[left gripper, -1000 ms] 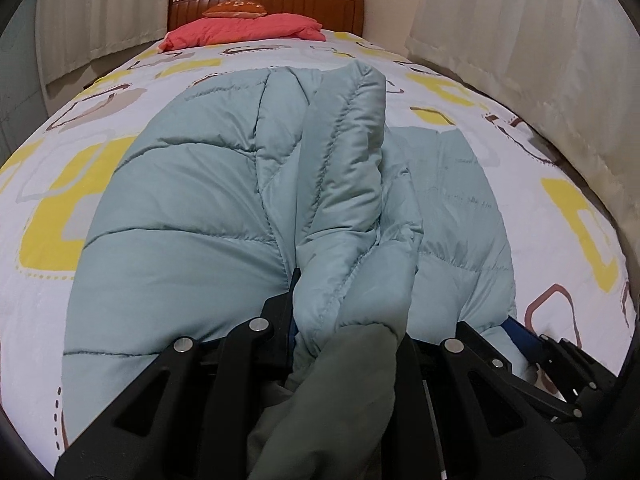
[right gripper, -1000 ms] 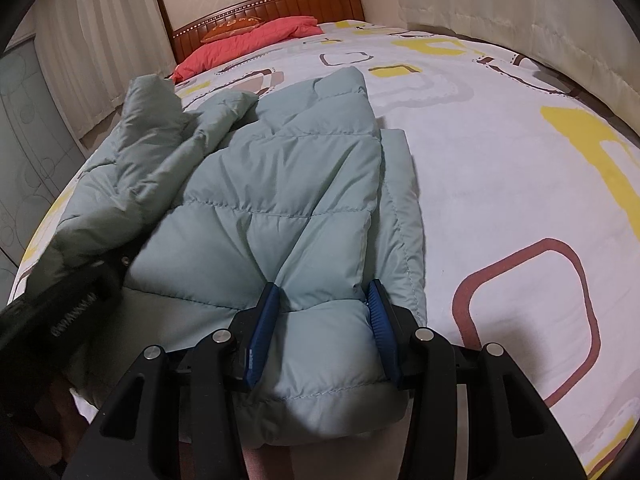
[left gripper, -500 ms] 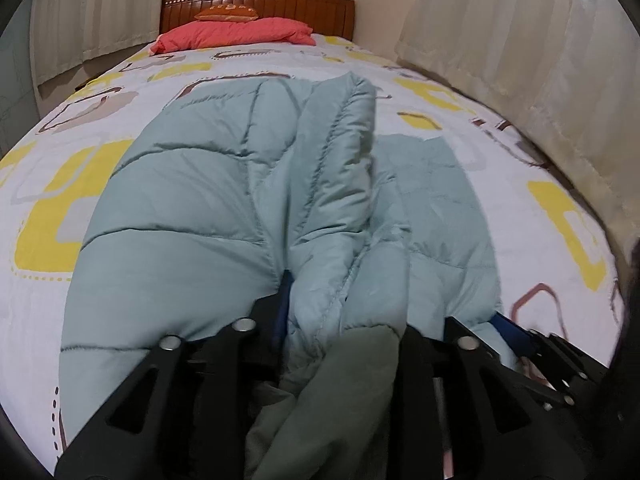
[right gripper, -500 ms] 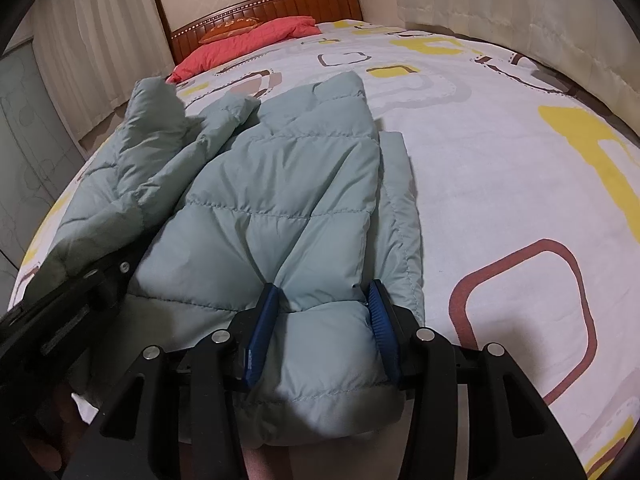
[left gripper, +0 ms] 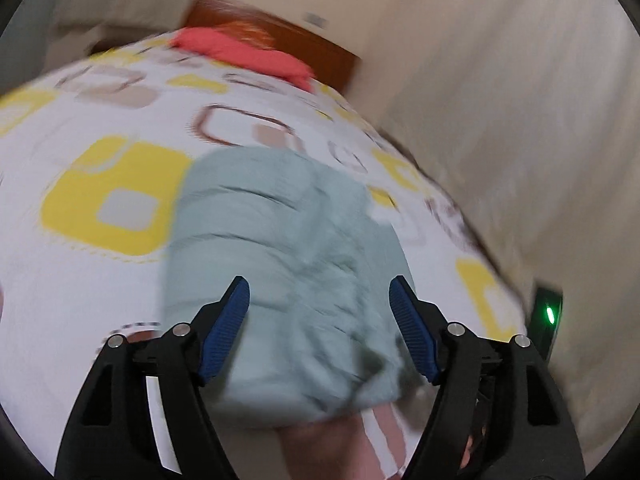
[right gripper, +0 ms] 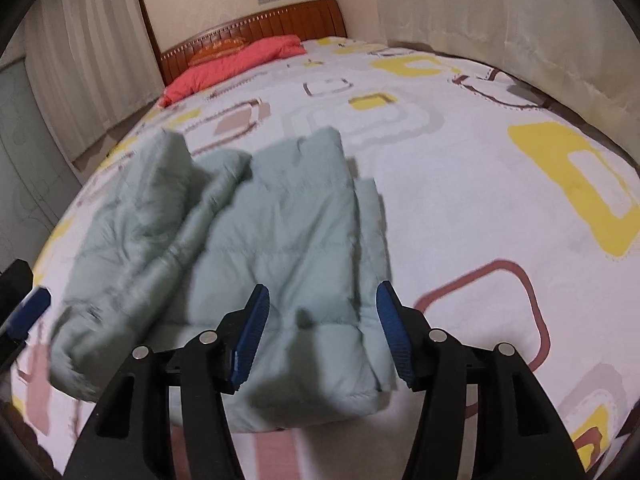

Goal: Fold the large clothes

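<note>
A pale green quilted down jacket [right gripper: 256, 264] lies folded lengthwise on the bed, its near end by the foot edge. It also shows in the blurred left wrist view [left gripper: 288, 272]. My left gripper [left gripper: 320, 328] is open and empty, raised above the jacket's near end. My right gripper [right gripper: 320, 332] is open and empty, just above the jacket's near right part. The left gripper's blue pad [right gripper: 28, 312] shows at the left edge of the right wrist view.
The bed [right gripper: 500, 208] has a white sheet with yellow and brown squares. A red pillow [right gripper: 236, 64] lies by the wooden headboard [right gripper: 256, 28]. Curtains [right gripper: 520, 20] hang along the right side. A dark device with a green light [left gripper: 548, 316] is at the right.
Both grippers have opened and let go of the jacket. The raised fold has dropped onto the bed. Both grippers have pulled back and up; the left view swings sharply.
</note>
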Available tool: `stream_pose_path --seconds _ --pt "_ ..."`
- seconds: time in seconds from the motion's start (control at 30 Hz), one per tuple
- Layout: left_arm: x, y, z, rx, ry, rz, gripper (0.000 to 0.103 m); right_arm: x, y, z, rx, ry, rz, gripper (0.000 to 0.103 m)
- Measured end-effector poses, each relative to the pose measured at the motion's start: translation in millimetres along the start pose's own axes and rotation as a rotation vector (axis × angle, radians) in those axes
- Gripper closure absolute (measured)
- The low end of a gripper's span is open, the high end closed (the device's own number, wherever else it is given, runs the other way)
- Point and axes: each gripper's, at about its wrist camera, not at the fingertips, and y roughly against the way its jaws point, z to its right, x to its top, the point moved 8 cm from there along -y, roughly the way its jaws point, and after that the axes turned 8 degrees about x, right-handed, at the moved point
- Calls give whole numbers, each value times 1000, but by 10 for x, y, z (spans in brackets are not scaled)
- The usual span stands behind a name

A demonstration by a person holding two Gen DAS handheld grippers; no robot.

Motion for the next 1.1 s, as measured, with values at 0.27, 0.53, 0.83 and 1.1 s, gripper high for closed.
stream_pose_path --seconds 0.27,0.53,0.83,1.1 --pt "154 -473 -1072 7 467 -85 28 284 -176 -460 256 -124 -9 36" --pt "-1 -720 -1195 15 510 -126 28 285 -626 -881 374 -166 -102 34" --pt "-29 -719 -1184 2 523 -130 27 241 -777 -937 425 -201 -116 84" --pt "99 -660 -909 -39 496 -110 27 549 -302 -684 416 -167 25 90"
